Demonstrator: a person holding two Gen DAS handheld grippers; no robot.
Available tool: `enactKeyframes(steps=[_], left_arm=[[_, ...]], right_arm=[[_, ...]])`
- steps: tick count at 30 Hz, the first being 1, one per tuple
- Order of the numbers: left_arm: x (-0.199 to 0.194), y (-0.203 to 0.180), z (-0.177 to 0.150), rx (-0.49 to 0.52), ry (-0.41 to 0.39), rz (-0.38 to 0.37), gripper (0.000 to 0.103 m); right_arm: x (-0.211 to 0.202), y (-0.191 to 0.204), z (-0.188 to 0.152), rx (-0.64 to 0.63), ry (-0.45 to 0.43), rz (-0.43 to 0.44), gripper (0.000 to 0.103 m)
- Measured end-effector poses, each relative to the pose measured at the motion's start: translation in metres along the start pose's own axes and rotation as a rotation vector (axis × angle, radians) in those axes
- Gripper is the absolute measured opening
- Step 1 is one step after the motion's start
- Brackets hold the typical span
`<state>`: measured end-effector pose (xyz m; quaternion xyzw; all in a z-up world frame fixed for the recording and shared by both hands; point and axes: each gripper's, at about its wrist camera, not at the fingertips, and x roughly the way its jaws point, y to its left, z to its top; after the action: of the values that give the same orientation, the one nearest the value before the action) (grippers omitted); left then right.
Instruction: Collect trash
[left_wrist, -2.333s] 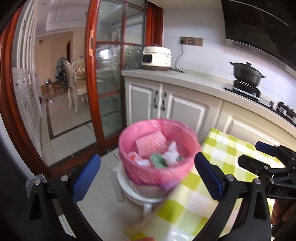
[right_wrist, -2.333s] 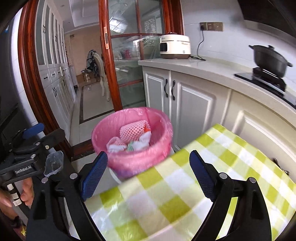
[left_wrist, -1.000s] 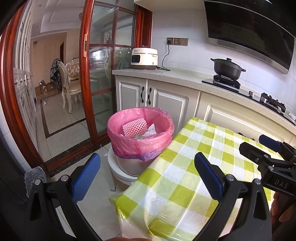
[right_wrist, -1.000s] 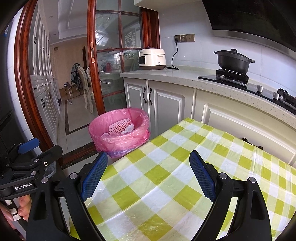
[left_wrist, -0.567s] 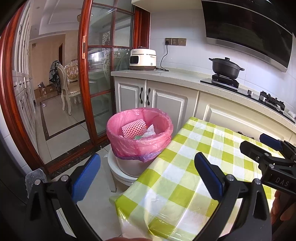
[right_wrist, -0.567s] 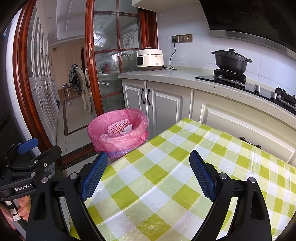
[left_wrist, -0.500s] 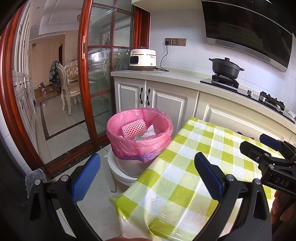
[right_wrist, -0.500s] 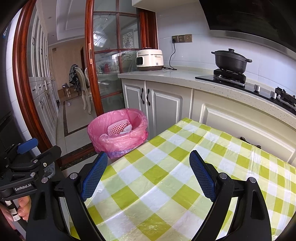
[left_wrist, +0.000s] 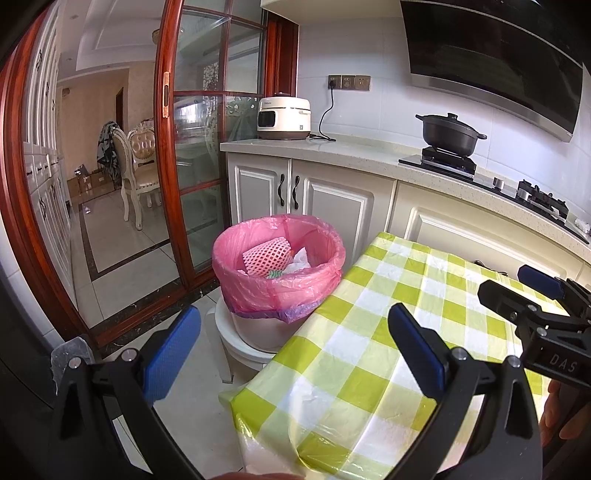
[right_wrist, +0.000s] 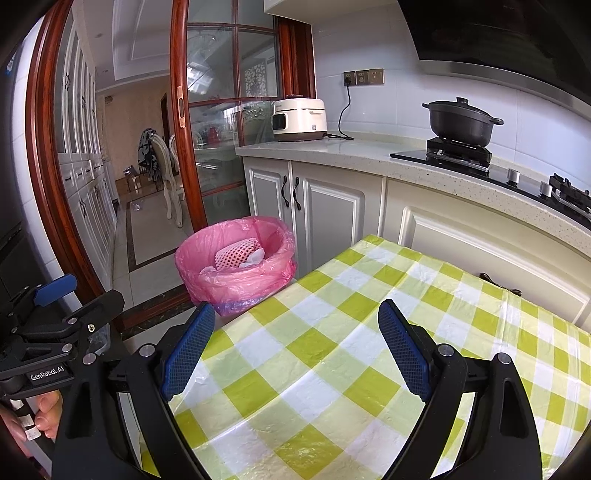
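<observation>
A bin with a pink liner (left_wrist: 277, 273) stands on a white stool (left_wrist: 236, 345) by the table's left corner. It holds a pink foam net (left_wrist: 266, 255) and white paper scraps. It also shows in the right wrist view (right_wrist: 236, 260). My left gripper (left_wrist: 293, 347) is open and empty, held back from the bin over the table corner. My right gripper (right_wrist: 295, 341) is open and empty above the green-and-white checked tablecloth (right_wrist: 369, 350). No loose trash shows on the cloth.
White cabinets (left_wrist: 325, 199) and a counter run behind the table, with a rice cooker (left_wrist: 283, 119) and a black pot (left_wrist: 448, 133) on a hob. A red-framed glass sliding door (left_wrist: 199, 147) stands left. Tiled floor (left_wrist: 125, 258) lies beyond the bin.
Both grippers have pulled back from the bin, which now looks smaller and farther away. More of the tablecloth is in view. In the last half second nothing has visibly moved.
</observation>
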<state>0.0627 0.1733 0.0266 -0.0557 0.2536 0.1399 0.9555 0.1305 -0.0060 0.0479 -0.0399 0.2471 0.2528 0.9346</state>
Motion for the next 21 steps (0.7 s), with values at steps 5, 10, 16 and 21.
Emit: enactKeyframes(steps=[5,10,16,21], left_arm=[[0.0000,0.0003,-0.0002,0.000,0.000,-0.002,0.098],[0.0001,0.0003,-0.0001,-0.001,0.003,-0.005,0.098],[-0.0002,0.0005,0.0002,0.002,0.000,-0.008,0.098],[-0.0005,0.0009,0.0004,-0.001,0.001,-0.009,0.098]], right_arm=[[-0.0001,0.0002,0.0002,-0.002,0.000,0.000,0.085],[-0.0007,0.0015,0.0003,-0.003,0.001,0.001,0.085],[-0.0006,0.0021,0.0006,-0.002,0.002,0.001,0.085],[-0.0003,0.0018,0.0005,-0.003,0.002,0.000,0.085]])
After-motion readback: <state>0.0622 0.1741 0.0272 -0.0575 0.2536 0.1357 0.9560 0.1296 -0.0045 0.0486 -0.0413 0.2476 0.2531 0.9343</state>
